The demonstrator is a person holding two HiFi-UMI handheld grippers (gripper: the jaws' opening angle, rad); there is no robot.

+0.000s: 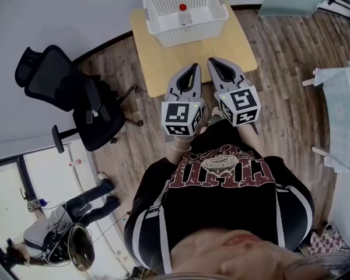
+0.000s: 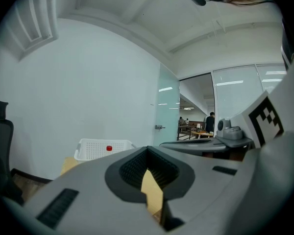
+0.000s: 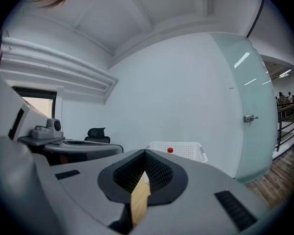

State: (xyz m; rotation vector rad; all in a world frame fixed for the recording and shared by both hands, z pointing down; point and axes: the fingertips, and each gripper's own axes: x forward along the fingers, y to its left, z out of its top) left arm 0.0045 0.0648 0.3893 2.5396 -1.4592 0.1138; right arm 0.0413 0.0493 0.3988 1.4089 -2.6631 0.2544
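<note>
Two tongs [image 1: 196,66] [image 1: 212,62], one basket [image 1: 189,34], one chair [image 1: 53,78]

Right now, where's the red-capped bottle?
Head view, top centre: the bottle sits inside the basket at the far end of the table, beyond the left gripper and right gripper.

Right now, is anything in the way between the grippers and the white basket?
No, nothing visible. Only bare table shows between the left gripper, the right gripper and the basket.
</note>
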